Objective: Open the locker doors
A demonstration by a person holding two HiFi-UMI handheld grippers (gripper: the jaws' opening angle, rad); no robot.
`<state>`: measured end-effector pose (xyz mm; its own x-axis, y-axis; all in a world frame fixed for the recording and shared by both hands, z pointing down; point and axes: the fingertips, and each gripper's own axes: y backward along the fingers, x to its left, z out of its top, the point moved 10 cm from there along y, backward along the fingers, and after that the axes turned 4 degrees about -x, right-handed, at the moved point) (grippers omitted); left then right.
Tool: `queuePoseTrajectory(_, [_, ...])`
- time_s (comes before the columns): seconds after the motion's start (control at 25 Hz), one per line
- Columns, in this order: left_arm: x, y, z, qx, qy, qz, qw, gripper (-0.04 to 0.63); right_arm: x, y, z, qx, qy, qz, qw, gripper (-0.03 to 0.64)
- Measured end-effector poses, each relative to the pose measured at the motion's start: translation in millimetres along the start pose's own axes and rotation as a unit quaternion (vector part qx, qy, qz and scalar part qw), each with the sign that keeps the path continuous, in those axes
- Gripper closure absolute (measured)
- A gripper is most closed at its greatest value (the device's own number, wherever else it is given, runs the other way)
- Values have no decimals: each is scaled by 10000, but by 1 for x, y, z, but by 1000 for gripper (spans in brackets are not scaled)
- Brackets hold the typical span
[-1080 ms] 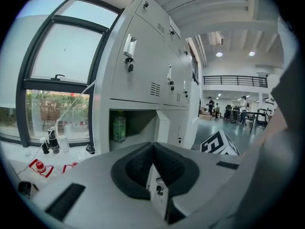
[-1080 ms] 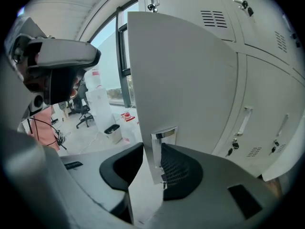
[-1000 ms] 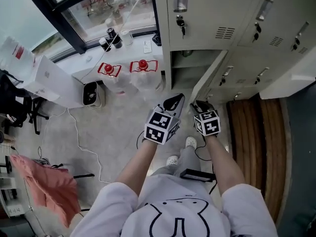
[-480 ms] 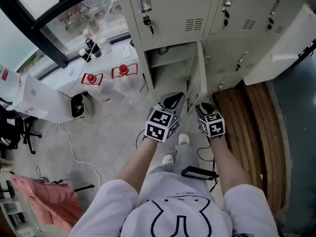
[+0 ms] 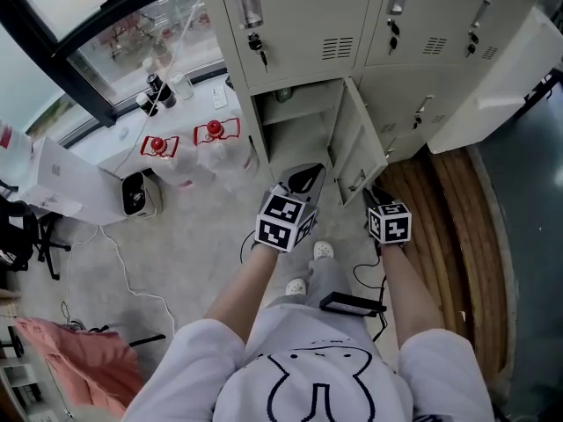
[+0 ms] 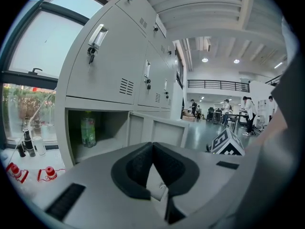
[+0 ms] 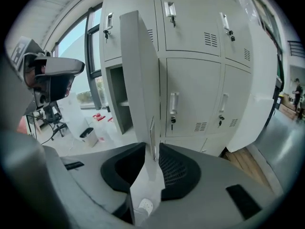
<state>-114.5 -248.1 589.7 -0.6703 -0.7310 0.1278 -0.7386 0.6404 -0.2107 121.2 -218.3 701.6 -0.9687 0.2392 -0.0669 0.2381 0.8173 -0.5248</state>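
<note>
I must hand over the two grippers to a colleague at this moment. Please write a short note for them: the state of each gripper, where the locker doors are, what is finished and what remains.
Left gripper: jaws together, nothing between them.
Right gripper: the free edge of the lower-left locker door is between its jaws, which have just been closing. The pads look pressed on it.
Done: that door stands swung out, and a green bottle shows inside the compartment.
Left: the upper-left door, the lower-middle door and the other doors in view are shut.
</note>
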Motion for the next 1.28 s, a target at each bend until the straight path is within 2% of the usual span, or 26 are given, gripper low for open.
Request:
queuePoseTrajectory(0.2, [5,15,13,-100,-19,59,9999,575,0,30,21,-412,-195,-123,9989,525])
queuePoseTrajectory(0.36, [10,27,39,-319,-165,51,9993,575,5,67,56,-1054,-254,-257,9938,525])
queuePoseTrajectory(0.52, [8,36,65,-498,-366,-36,9981,575,18,107,94,-1775,-16,-345,9835,528])
queuePoseTrajectory(0.64, [10,42,87,-625,-397,-57,9972,575,34,127,134,-2211,299,-143,9747,528])
queuePoseTrajectory(0.84, [11,44,146,-1130,-697,-64,9911,575,63,153,221,-2808,1005,320,9540,528])
queuePoseTrajectory(1.12, [8,57,227,-1738,-1204,34,9774,575,104,182,323,-3503,1549,906,9193,544])
queuePoseTrajectory(1.28, [15,67,267,-2047,-1420,199,9683,575,120,196,372,-3902,1842,1077,8957,567])
